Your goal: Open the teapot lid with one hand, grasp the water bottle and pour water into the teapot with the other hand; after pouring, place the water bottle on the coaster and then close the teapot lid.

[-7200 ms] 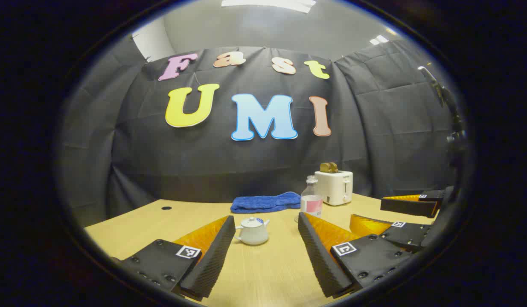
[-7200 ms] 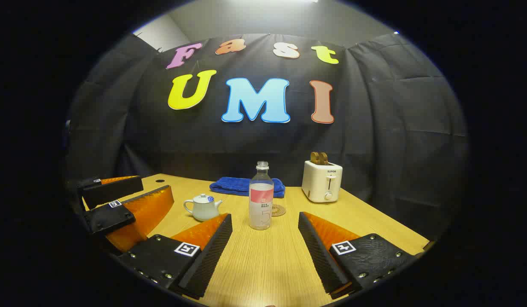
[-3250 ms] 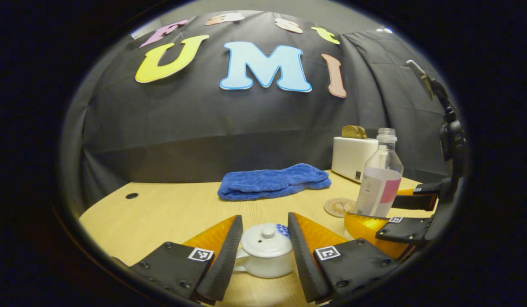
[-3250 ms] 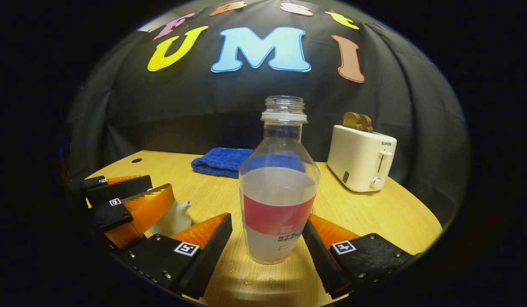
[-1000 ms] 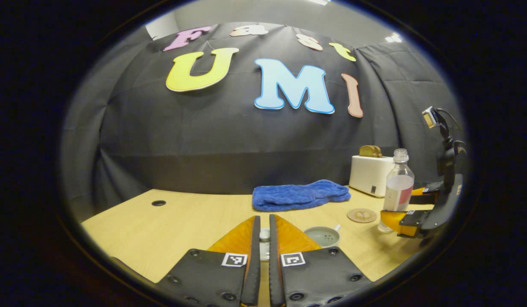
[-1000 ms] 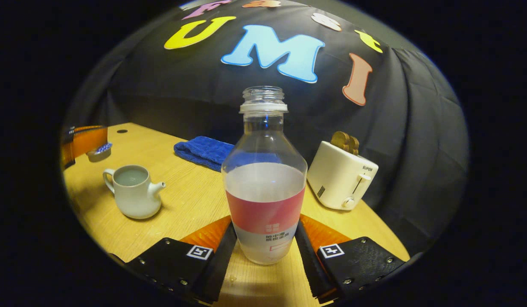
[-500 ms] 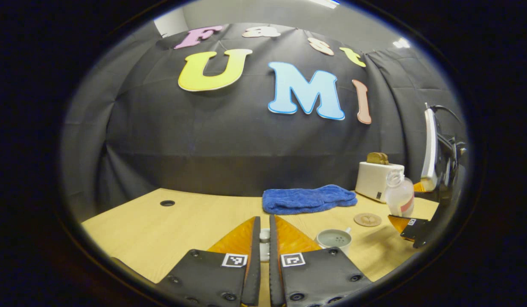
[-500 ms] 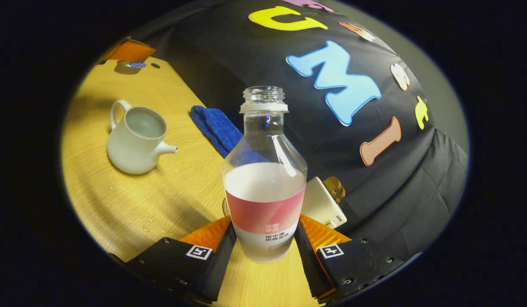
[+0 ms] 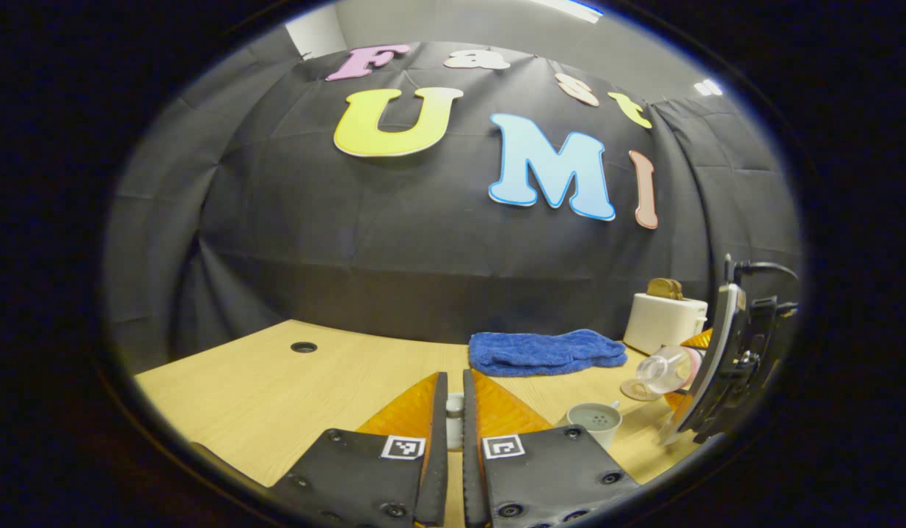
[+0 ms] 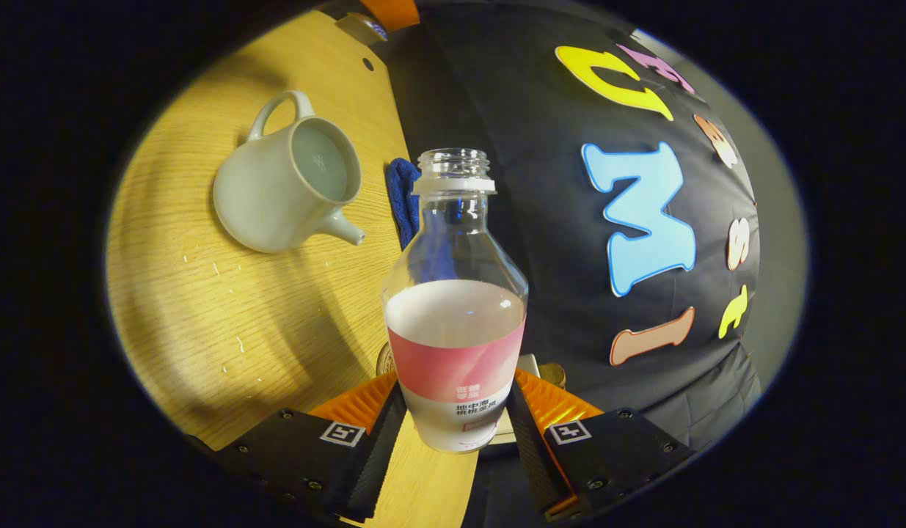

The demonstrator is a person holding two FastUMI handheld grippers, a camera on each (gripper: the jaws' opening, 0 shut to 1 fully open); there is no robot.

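Observation:
My left gripper [image 9: 454, 378] is shut on the small white teapot lid [image 9: 454, 424] and holds it above the table, left of the pot. The white teapot [image 9: 596, 423] stands lidless on the table; in the right gripper view the teapot [image 10: 280, 187] shows its open mouth. My right gripper [image 10: 456, 387] is shut on the clear water bottle [image 10: 456, 330], which has a pink label and no cap. In the left gripper view the bottle [image 9: 664, 368] is tipped over, mouth towards the teapot, with the right gripper [image 9: 686, 370] behind it. The round coaster [image 9: 631, 389] lies under the bottle.
A blue towel [image 9: 544, 350] lies at the back of the wooden table [image 9: 276, 389], with a white toaster [image 9: 664, 321] holding toast to its right. A cable hole [image 9: 304, 347] sits at the far left. Water drops [image 10: 229, 308] dot the wood near the teapot.
The right gripper has tipped the bottle further over towards the teapot in the last second. The left gripper still holds the lid and has drifted a little to the left.

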